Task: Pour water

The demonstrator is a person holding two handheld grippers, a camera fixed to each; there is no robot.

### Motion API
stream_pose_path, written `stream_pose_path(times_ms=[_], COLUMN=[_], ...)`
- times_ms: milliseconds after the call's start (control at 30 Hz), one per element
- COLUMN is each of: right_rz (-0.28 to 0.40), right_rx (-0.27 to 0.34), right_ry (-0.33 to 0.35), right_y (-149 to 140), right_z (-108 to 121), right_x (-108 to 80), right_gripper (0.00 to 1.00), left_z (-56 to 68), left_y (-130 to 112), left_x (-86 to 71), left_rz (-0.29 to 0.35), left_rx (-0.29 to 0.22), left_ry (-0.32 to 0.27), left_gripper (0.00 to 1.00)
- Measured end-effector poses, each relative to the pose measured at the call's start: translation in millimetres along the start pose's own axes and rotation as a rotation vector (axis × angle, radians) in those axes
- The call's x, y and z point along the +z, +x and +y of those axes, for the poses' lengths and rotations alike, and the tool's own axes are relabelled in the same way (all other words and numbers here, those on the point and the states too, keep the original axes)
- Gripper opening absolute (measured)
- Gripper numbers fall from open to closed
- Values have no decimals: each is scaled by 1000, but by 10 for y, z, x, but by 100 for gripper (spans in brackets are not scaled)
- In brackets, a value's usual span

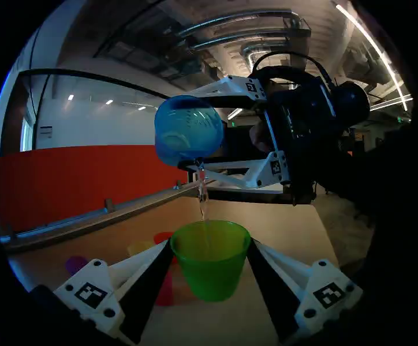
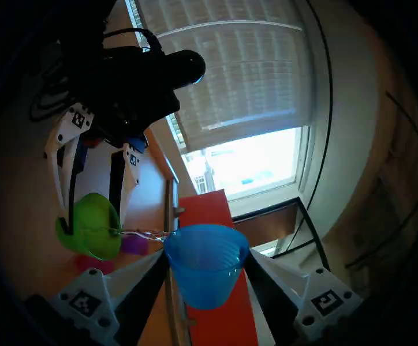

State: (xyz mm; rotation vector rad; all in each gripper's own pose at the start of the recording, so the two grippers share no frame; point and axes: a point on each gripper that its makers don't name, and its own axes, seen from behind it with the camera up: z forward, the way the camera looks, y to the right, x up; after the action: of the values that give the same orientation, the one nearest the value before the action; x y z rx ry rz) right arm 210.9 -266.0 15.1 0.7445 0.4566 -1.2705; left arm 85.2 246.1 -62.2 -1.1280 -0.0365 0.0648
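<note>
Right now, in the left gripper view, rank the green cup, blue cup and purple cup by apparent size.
1. green cup, only slightly, and it sits nearer the camera.
2. blue cup.
3. purple cup, far smaller.

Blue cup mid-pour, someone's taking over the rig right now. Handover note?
Left gripper: shut on the green cup, held upright.
Right gripper: shut on the blue cup, tipped above the green one.
Done: pour under way, water stream falling into the green cup.
Left: finish the pour, level the blue cup, set both down.
Purple cup and yellow cup sit on the table.
</note>
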Motion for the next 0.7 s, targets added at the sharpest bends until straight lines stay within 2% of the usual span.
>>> stream_pose_path(times_ms=[700], right_rz=[-2], right_rx=[-84], right_ry=[-17], right_y=[31], right_z=[69], right_x=[-15], right_gripper=[90], left_z=[36], left_y=[11], left_x=[13], left_rz=[-3], left_rx=[4], left_ry=[-3], left_gripper=[88])
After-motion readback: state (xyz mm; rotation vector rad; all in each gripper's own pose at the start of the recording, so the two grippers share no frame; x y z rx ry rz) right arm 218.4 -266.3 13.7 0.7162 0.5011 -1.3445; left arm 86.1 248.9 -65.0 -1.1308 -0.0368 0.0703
